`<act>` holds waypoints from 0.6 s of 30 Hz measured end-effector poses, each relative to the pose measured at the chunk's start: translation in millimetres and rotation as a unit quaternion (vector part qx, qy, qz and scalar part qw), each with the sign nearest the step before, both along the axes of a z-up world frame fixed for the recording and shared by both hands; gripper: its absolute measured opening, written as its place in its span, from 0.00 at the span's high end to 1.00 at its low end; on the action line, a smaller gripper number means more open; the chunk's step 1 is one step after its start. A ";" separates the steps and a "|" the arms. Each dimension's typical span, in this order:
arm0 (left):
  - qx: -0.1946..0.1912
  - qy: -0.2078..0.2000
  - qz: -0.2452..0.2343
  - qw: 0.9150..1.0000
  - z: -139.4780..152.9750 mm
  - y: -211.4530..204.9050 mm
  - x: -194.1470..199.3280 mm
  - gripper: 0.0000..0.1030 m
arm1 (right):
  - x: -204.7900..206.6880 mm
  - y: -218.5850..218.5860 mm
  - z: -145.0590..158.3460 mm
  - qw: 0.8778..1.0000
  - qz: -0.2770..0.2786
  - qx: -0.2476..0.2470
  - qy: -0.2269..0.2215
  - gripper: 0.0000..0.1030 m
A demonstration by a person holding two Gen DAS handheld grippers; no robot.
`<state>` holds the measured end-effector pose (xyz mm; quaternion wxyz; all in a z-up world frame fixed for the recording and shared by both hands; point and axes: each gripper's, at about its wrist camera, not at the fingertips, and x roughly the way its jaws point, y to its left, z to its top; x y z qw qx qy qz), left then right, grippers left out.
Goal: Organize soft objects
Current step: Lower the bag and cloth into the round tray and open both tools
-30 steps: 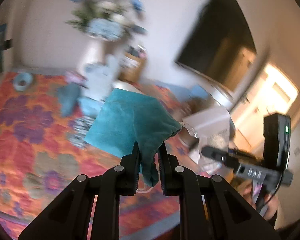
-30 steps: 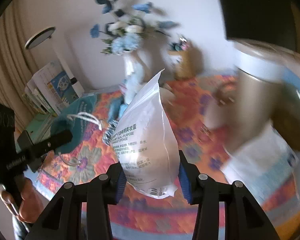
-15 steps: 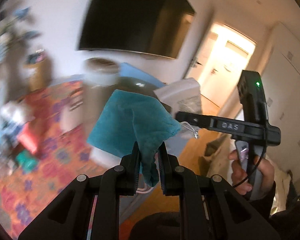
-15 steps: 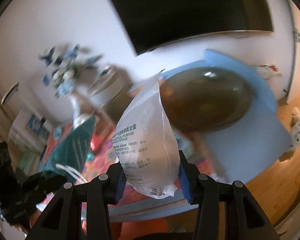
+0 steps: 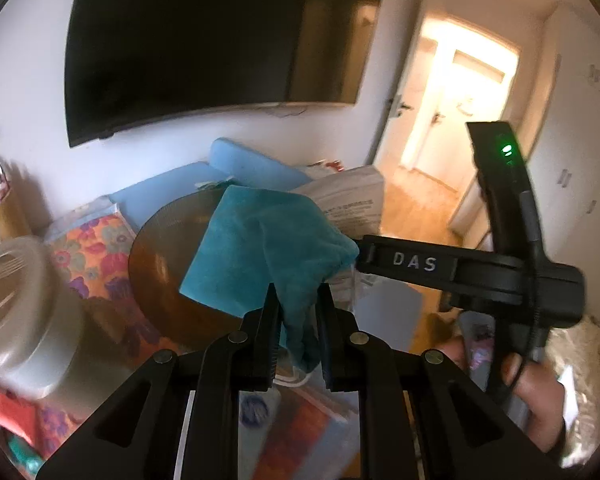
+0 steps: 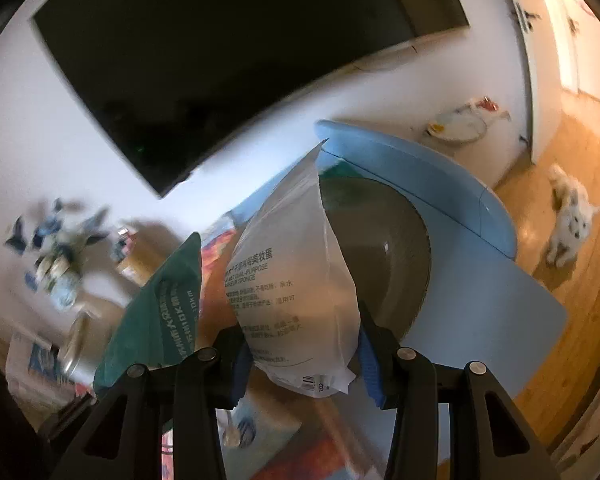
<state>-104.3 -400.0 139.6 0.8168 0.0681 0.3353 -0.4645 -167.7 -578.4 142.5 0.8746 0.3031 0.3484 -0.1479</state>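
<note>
Pinching a teal pouch [image 5: 268,248], the left gripper [image 5: 298,336] jaws stay narrow; the right gripper [image 6: 304,354] jaws clamp a sponge bag [image 6: 296,292].

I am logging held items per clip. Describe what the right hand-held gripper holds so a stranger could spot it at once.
Start at the big black TV on the white wall; below it sits a round brown tray on a light blue mat. In front of them, the right hand-held gripper clamps a puffy translucent white sponge bag. Black print, including "PURPOSE SPONGE", distinguishes it from the teal pouch beside it.
</note>
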 end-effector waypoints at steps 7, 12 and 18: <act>0.035 -0.010 0.006 0.999 -20.7 -35.6 15.7 0.59 | 25.8 -28.3 -20.4 0.999 -0.007 0.036 0.018 0.41; 0.015 -0.013 -0.015 1.000 -16.3 -30.4 3.9 0.46 | 10.6 -36.4 -14.5 0.999 -0.010 0.032 0.005 0.40; -0.021 -0.030 -0.046 0.998 3.4 12.0 -38.8 0.33 | -21.9 -16.5 3.0 1.000 0.001 0.009 -0.007 0.39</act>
